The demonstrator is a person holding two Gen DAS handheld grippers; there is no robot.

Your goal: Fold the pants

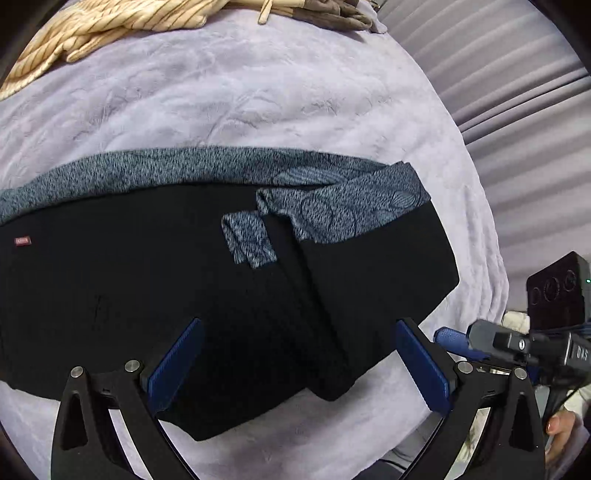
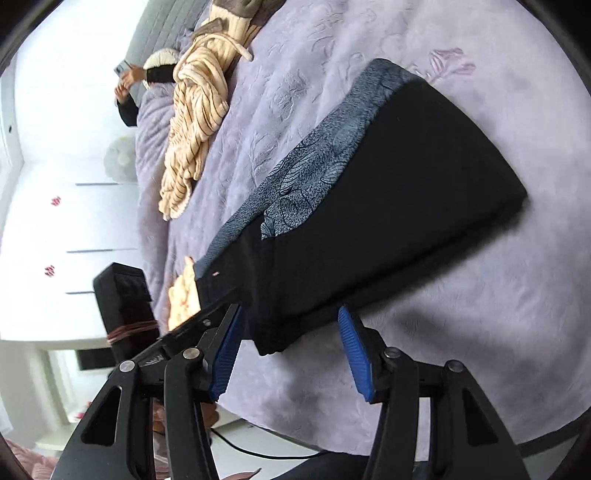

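Note:
The black pants (image 1: 155, 280) with a blue-grey patterned band lie folded flat on the lilac bedspread (image 1: 240, 96); a folded layer (image 1: 369, 280) with its patterned cuff lies on top at the right. My left gripper (image 1: 299, 363) is open and empty, its blue pads (image 1: 173, 365) above the pants' near edge. My right gripper (image 2: 291, 354) is open and empty, its fingers either side of the pants' near corner (image 2: 280, 332). The pants also show in the right wrist view (image 2: 388, 206). The right gripper shows at the right edge of the left wrist view (image 1: 454, 338).
A cream striped garment (image 1: 96, 29) and a brown one (image 1: 332, 11) lie bunched at the bed's far edge. Grey curtains (image 1: 517, 92) hang at the right. In the right wrist view a person (image 2: 136, 85) holds a phone by the bed and a white wardrobe (image 2: 55, 221) stands at the left.

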